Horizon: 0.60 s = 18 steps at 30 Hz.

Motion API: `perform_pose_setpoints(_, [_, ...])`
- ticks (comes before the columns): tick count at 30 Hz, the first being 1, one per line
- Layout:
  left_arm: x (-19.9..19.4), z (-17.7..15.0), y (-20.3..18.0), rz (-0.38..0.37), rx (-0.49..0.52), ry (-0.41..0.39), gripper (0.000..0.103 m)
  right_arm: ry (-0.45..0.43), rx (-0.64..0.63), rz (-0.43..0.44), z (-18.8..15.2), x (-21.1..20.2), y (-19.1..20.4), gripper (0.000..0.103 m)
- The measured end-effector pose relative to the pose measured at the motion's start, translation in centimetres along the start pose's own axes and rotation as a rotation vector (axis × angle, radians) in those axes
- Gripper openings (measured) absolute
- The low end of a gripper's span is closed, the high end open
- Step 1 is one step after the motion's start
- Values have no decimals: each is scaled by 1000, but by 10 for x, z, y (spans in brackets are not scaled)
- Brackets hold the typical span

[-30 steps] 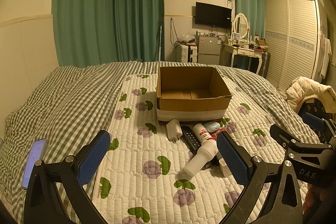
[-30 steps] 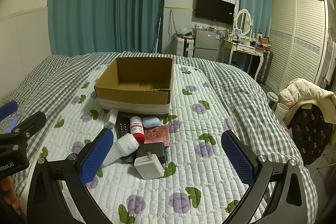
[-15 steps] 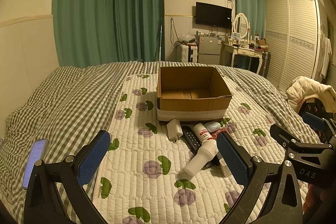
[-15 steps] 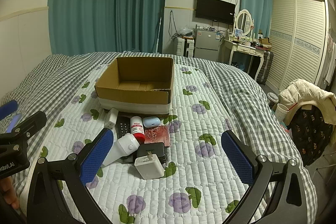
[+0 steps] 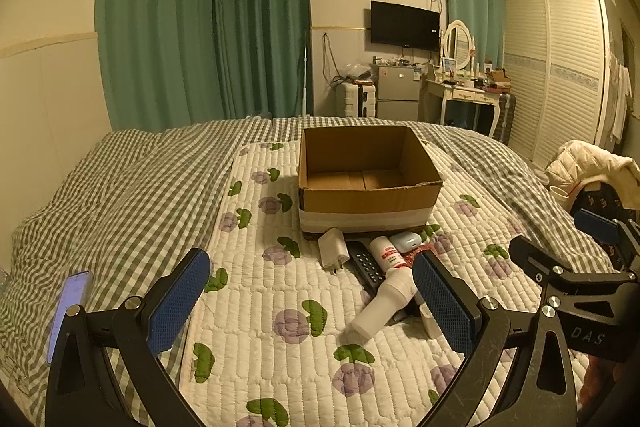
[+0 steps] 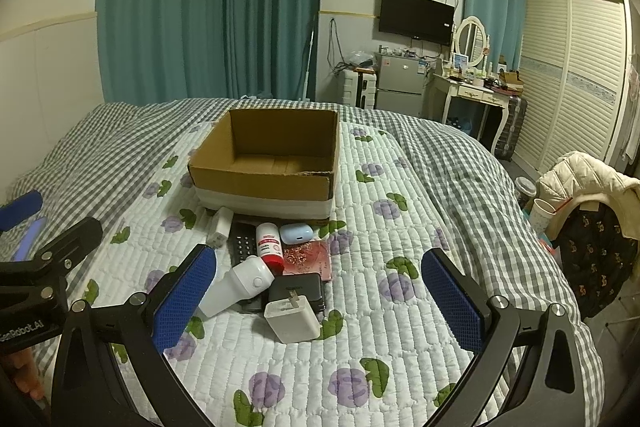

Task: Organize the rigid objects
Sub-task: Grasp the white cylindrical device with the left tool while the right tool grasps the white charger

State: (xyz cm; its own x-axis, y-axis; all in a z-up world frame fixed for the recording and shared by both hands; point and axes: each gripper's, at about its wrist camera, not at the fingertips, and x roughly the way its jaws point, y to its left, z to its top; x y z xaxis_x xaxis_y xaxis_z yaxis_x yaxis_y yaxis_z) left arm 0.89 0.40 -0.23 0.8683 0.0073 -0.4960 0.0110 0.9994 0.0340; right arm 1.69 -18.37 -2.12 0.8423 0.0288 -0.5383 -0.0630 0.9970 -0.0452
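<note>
Empty cardboard box (image 6: 266, 163) on quilt (image 6: 360, 307), clutter heaped just before its front wall: white bottle (image 6: 236, 285), white charger (image 6: 291, 321). Left gripper (image 5: 308, 301) and right gripper (image 6: 318, 297) both gaping, holding nothing. Probably pre-grasp; next, closing on charger. Phone (image 5: 68, 307) clear in left view only, charger largely hidden there

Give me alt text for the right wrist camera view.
An open right gripper hovers over a quilted bed, above a white charger, white bottle, remote and red-capped tube clustered before an empty cardboard box.
</note>
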Motion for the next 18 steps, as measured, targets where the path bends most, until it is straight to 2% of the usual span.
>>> perform_pose_setpoints(5, [20,2,3,34,14,27,103,42,-50,-21,4,20,3,103])
perform_pose_setpoints(12, [48,8,0,47,47,45,103,160,-22,-24,-3,57,-10,103])
perform_pose_setpoints(18, [82,-11,-2,26,44,127,103,258,-53,-8,-22,87,-1,103])
